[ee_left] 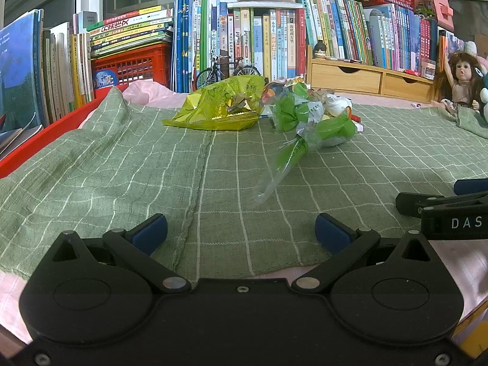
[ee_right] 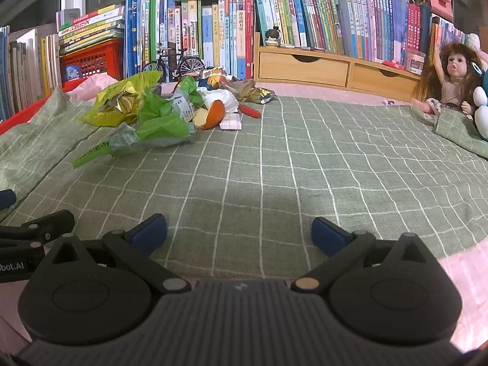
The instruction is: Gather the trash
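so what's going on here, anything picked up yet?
Nothing yet. A person holds two handheld grippers low over the green checked cloth. The left gripper and right gripper are both open and empty. The trash sits in a pile ahead, near the books: a yellow-green foil snack bag, a crumpled green and clear plastic wrapper, and more wrappers behind. The left gripper is roughly lined up with the wrapper's nearest end.
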A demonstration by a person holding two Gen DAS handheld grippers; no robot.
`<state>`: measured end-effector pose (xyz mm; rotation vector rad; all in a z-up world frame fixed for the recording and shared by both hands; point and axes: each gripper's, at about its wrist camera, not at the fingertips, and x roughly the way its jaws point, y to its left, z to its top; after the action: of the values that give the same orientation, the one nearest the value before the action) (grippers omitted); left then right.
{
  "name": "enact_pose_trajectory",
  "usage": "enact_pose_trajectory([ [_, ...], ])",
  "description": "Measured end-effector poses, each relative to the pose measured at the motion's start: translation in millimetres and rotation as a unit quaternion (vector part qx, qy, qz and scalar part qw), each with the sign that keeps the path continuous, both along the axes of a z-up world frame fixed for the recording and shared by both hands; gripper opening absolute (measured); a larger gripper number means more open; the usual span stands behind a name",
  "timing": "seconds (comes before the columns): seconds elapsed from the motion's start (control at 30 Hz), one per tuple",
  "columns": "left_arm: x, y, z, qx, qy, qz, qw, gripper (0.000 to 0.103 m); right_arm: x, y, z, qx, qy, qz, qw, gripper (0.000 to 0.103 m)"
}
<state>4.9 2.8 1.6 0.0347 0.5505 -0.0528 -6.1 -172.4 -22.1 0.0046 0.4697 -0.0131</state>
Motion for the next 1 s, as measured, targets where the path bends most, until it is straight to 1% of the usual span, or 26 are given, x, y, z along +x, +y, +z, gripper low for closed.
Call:
enact_pose_trajectory([
  [0.37, 0.4, 0.8, 1.8, 0.002, 0.002, -0.003, 1.0000, 0.103, 0.7, -2.5, 1.1, -0.005, 0.000, 0.017, 1.000, 0.103],
  [0.43, 2.1, 0.8, 4.6, 0.006, 0.009, -0.003, 0.9999, 0.103, -0.8, -2.4, 0.3, -0.011, -0.006, 0.022, 1.000, 0.103],
  [0.5, 2.8, -0.3, 7.7, 0.015, 0.012, -0.007, 0.9998, 0.103, -1.4, -2.7, 1.8, -0.010, 0.000, 0.027, 1.000, 0.103],
  [0.57, 2.1, -1.7, 12.1, 0.035, 0.001, -0.018, 0.9992, 0.103, 0.7, -4.6, 5.4, -0.014, 0.012, 0.039, 0.999, 0.103],
  [0.63, 2.0, -3.9, 17.3, 0.057, -0.018, -0.032, 0.9977, 0.103, 5.5, -10.0, 11.5, -0.007, 0.032, 0.050, 0.998, 0.103],
  [0.67, 3.4, -4.9, 20.2, 0.063, -0.025, -0.041, 0.9969, 0.103, 7.6, -13.5, 14.8, -0.001, 0.038, 0.051, 0.998, 0.103],
  [0.73, 10.1, -6.9, 26.6, 0.060, -0.033, -0.068, 0.9953, 0.102, 9.1, -20.0, 20.1, 0.007, 0.033, 0.043, 0.999, 0.103],
  [0.8, 22.7, -10.2, 32.3, 0.050, -0.030, -0.099, 0.9934, 0.096, 9.4, -24.5, 24.4, 0.001, 0.021, 0.031, 0.999, 0.103],
  [0.87, 37.3, -16.5, 38.3, 0.038, -0.023, -0.136, 0.9897, 0.085, 8.7, -27.3, 26.3, -0.012, 0.012, 0.022, 1.000, 0.103],
  [0.9, 45.0, -17.7, 41.3, 0.028, -0.021, -0.156, 0.9872, 0.083, 7.9, -27.9, 26.3, -0.017, 0.010, 0.019, 1.000, 0.103],
  [0.93, 52.5, -18.2, 43.8, 0.017, -0.019, -0.169, 0.9853, 0.080, 7.7, -28.7, 26.7, -0.021, 0.011, 0.017, 1.000, 0.103],
  [1.0, 66.2, -18.0, 46.8, 0.004, -0.017, -0.178, 0.9838, 0.074, 6.2, -28.8, 25.9, -0.029, 0.017, 0.025, 0.999, 0.103],
])
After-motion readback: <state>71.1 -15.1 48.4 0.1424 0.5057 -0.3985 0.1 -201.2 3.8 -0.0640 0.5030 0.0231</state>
